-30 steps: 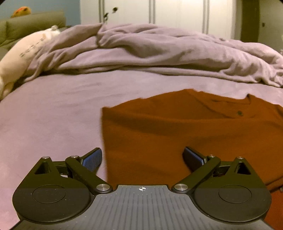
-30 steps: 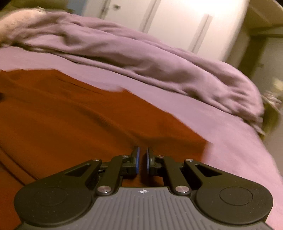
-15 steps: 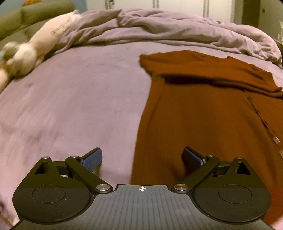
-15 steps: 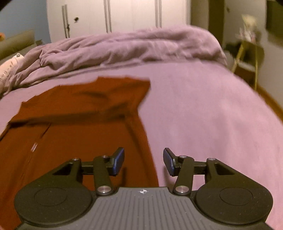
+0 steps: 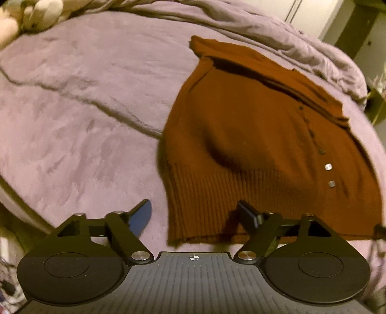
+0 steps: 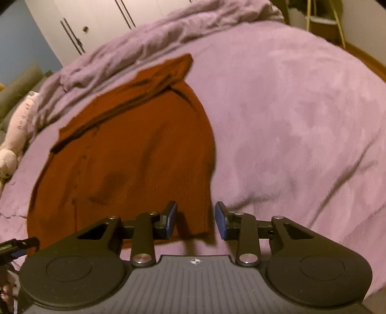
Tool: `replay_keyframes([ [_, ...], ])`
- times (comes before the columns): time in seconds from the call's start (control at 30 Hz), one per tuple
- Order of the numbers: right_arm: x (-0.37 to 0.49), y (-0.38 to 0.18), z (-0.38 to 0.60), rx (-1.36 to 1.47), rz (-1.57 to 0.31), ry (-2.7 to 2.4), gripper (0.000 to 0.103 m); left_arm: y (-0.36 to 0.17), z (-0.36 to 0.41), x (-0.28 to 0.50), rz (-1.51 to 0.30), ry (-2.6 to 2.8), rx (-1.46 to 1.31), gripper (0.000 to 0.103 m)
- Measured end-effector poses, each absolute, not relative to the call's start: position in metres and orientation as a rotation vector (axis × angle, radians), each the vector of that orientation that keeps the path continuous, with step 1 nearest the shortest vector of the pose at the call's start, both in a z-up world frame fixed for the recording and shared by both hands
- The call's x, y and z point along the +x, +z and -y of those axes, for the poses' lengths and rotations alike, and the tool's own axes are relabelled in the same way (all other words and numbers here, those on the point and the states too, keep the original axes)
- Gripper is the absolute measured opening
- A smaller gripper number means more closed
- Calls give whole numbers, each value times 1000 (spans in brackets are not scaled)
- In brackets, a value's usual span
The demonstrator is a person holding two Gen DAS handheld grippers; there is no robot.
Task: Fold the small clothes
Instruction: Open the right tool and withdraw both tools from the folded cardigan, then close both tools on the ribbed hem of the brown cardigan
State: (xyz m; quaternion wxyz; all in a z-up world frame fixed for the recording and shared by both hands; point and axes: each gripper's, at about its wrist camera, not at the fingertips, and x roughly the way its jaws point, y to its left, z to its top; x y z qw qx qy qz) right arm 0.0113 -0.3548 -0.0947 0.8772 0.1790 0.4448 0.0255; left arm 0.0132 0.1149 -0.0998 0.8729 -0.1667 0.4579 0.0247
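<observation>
A rust-brown knit cardigan (image 5: 260,145) lies flat on the purple bed, sleeves folded across its top, buttons down its front and ribbed hem toward me. It also shows in the right wrist view (image 6: 135,149). My left gripper (image 5: 195,215) is open and empty, its jaws straddling the hem's left corner. My right gripper (image 6: 196,219) is open and empty, its jaws straddling the hem's right corner. The other gripper's tip (image 6: 17,245) shows at the lower left of the right wrist view.
The purple bed cover (image 5: 79,116) spreads around the cardigan. A bunched lilac duvet (image 6: 149,43) lies along the far side. A pale plush toy (image 6: 17,135) lies at the far left. White wardrobe doors (image 6: 96,21) stand behind. A gold-legged stand (image 6: 323,24) is beyond the bed.
Both grippers pulled back from the cardigan's upper part to its hem. The right gripper, shut a second ago, opened. The sleeves now lie folded across the top.
</observation>
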Motion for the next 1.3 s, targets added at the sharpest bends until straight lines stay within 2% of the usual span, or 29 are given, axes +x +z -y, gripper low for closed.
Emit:
replay_keyframes([
  [0.17,7,-98,357,416,-937,72,34,-104,-131,13,-972,27,-479,77],
  [0.33,11,-97,358,403,-948,81,34,-103,-134,19,-986,2,-489,62],
  [0.5,14,-97,359,416,-953,90,34,-104,-137,22,-998,-28,-546,30],
  [0.53,16,-97,358,406,-952,96,34,-105,-138,22,-1002,-35,-559,26],
  [0.57,16,-97,357,399,-952,101,32,-106,-138,23,-1007,-45,-571,19],
  [0.6,17,-96,357,395,-950,109,26,-107,-139,24,-1011,-55,-582,16],
  [0.67,18,-97,356,394,-954,120,18,-109,-140,24,-1014,-60,-594,16],
  [0.7,19,-97,356,401,-955,122,17,-109,-139,23,-1016,-60,-589,16],
  [0.77,20,-98,358,422,-959,121,17,-110,-138,24,-1021,-59,-576,17],
  [0.9,21,-100,359,441,-971,123,19,-110,-138,26,-1023,-73,-593,28],
  [1.07,23,-100,356,440,-987,149,20,-111,-139,30,-1036,-107,-607,31],
  [1.13,25,-101,356,433,-995,155,20,-110,-139,33,-1044,-121,-595,21],
  [1.17,26,-101,355,430,-997,155,18,-110,-139,33,-1049,-129,-591,11],
  [1.23,27,-100,356,458,-996,182,4,-106,-140,35,-1044,-148,-600,10],
  [1.3,29,-99,361,524,-993,213,4,-96,-141,37,-1019,-169,-603,10],
])
